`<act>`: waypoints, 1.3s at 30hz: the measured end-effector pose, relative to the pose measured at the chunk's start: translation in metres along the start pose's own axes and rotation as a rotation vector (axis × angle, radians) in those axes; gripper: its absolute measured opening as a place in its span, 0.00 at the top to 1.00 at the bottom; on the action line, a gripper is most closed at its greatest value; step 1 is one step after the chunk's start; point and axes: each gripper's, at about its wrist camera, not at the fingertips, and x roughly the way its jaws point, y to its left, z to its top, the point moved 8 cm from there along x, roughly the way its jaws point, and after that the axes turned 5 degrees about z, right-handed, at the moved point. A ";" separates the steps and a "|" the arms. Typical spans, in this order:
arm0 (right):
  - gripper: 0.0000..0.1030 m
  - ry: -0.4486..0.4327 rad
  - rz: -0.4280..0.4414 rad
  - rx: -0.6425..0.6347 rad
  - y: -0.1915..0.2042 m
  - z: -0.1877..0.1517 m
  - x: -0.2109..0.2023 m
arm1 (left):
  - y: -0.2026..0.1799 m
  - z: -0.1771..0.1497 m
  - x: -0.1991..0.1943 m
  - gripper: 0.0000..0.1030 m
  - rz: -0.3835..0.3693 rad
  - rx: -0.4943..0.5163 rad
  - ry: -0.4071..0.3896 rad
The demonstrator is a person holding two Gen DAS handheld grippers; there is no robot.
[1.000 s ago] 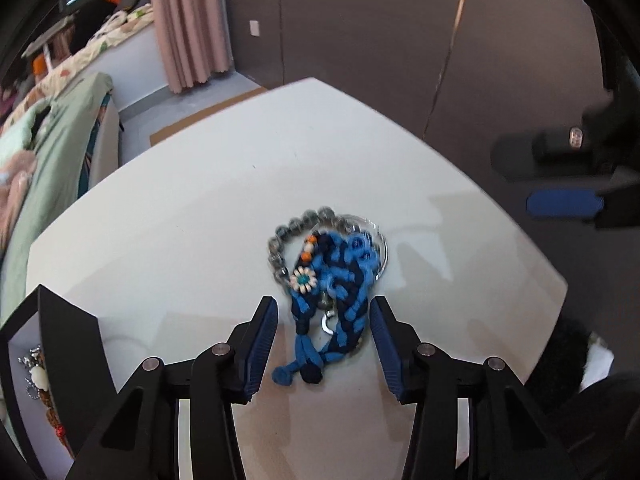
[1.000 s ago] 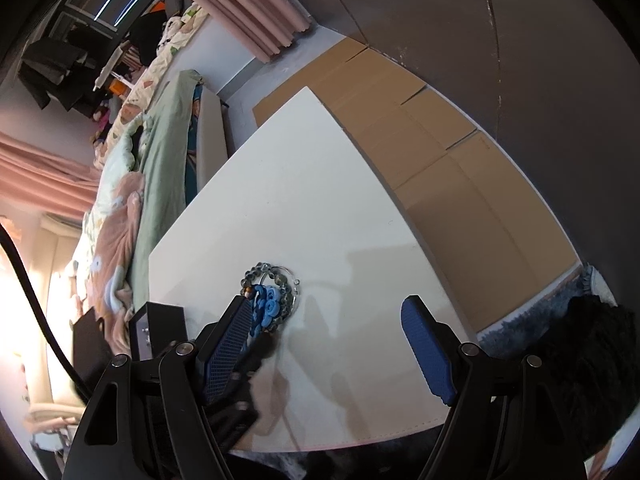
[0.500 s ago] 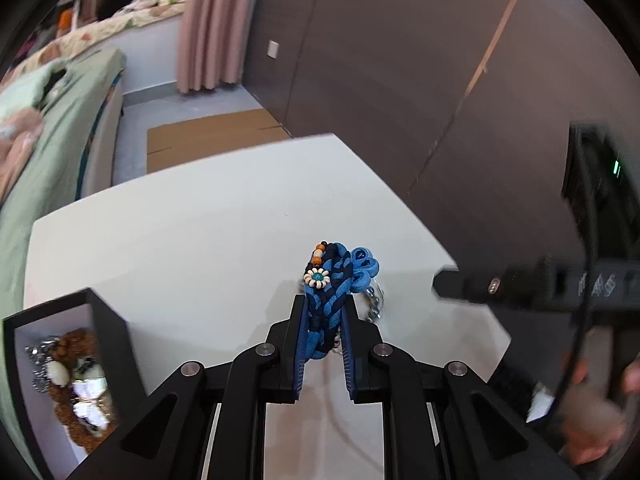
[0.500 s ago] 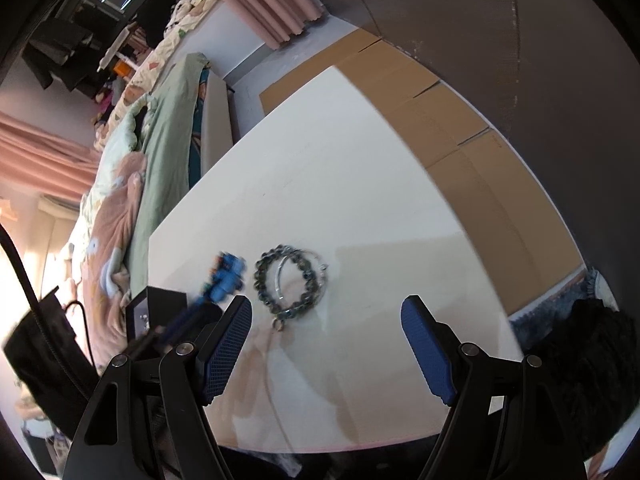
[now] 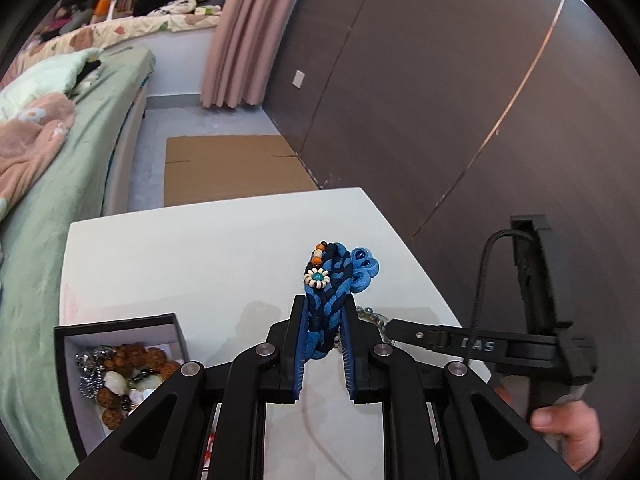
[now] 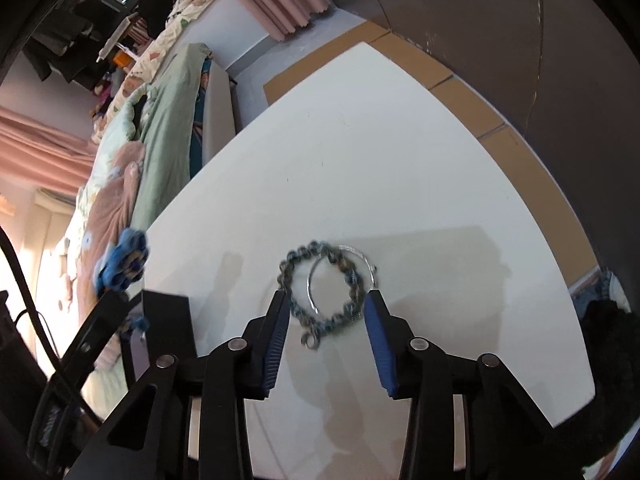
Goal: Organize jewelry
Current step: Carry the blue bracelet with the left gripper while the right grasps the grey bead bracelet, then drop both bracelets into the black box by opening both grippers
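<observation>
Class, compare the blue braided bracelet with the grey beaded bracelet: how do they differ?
The blue braided bracelet is cord with a flower bead; the grey beaded bracelet is a ring of grey beads. The blue one is clamped in the left tongs, off the table; the grey one lies flat there between the closing right tongs.

The right claw (image 6: 326,312) is closing around a grey beaded bracelet (image 6: 320,284) and thin silver bangle (image 6: 344,276) lying on the white worktop (image 6: 360,140), pads not yet pressing.

L gripper (image 5: 325,322) clamped, raised; R gripper (image 6: 326,312) angled down, jaws closing.
</observation>
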 end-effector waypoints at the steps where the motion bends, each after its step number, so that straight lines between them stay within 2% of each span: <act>1: 0.62 -0.006 -0.010 -0.005 0.000 0.001 0.003 | 0.002 0.000 -0.002 0.84 0.000 -0.006 -0.002; 12: 0.71 -0.005 -0.130 -0.056 -0.008 0.011 0.020 | 0.012 0.004 -0.010 0.84 -0.005 -0.037 -0.013; 17: 0.74 0.023 -0.305 -0.235 0.006 0.002 0.025 | 0.019 0.009 -0.017 0.84 -0.001 -0.051 -0.022; 18: 0.76 0.029 -0.352 -0.278 0.008 -0.001 0.027 | 0.020 0.010 -0.020 0.84 0.003 -0.052 -0.025; 19: 0.90 0.029 -0.381 -0.293 0.009 -0.001 0.027 | 0.020 0.011 -0.023 0.84 0.007 -0.054 -0.028; 20: 0.90 0.029 -0.390 -0.283 0.008 -0.001 0.025 | 0.021 0.011 -0.026 0.84 0.007 -0.056 -0.033; 22: 0.90 0.028 -0.338 -0.250 0.012 -0.001 0.020 | 0.023 0.013 -0.035 0.84 0.009 -0.057 -0.045; 31: 0.90 -0.115 -0.083 -0.193 0.052 0.001 -0.031 | 0.052 0.009 -0.066 0.84 0.044 -0.081 -0.054; 39: 0.90 -0.214 0.025 -0.249 0.107 -0.005 -0.060 | 0.078 0.001 -0.086 0.84 0.071 -0.114 -0.033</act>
